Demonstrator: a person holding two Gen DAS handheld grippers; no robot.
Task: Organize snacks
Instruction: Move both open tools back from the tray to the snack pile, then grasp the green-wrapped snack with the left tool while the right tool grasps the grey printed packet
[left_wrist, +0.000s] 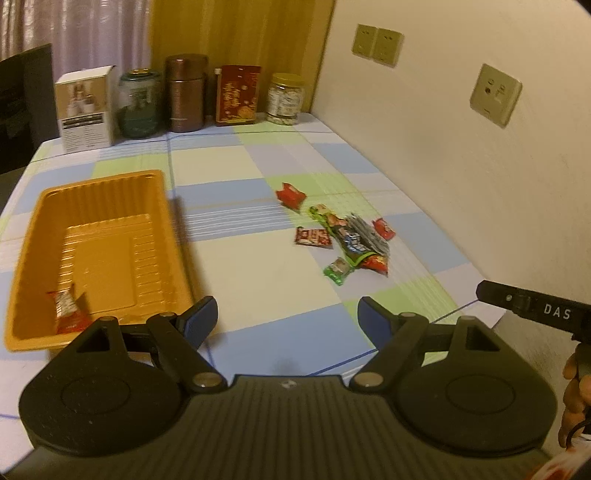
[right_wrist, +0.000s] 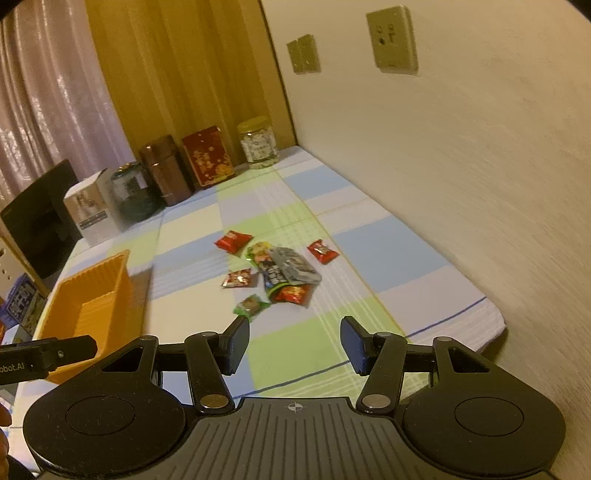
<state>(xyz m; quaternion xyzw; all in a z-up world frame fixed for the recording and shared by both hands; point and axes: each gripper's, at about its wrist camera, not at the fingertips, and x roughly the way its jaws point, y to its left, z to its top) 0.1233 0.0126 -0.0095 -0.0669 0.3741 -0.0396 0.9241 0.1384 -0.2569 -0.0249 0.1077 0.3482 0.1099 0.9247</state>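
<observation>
An orange plastic tray (left_wrist: 110, 206) sits on the checked tablecloth at the left, with one red snack packet (left_wrist: 68, 312) in its near corner. Several loose snack packets (left_wrist: 347, 236) lie in a small heap toward the wall: red ones, a green one (left_wrist: 338, 270) and a long dark one. My left gripper (left_wrist: 286, 317) is open and empty, low over the cloth just right of the tray. My right gripper (right_wrist: 291, 339) is open and empty, just short of the green packet (right_wrist: 252, 305) and the heap (right_wrist: 284, 269). The tray's corner (right_wrist: 88, 291) shows at its left.
A white box (left_wrist: 86, 109), a green jar (left_wrist: 140, 103), a brown canister (left_wrist: 185, 92), a red tin (left_wrist: 237, 94) and a clear jar (left_wrist: 285, 98) line the table's far edge. A wall with sockets (left_wrist: 495, 94) runs along the right. A dark monitor (right_wrist: 40, 221) stands far left.
</observation>
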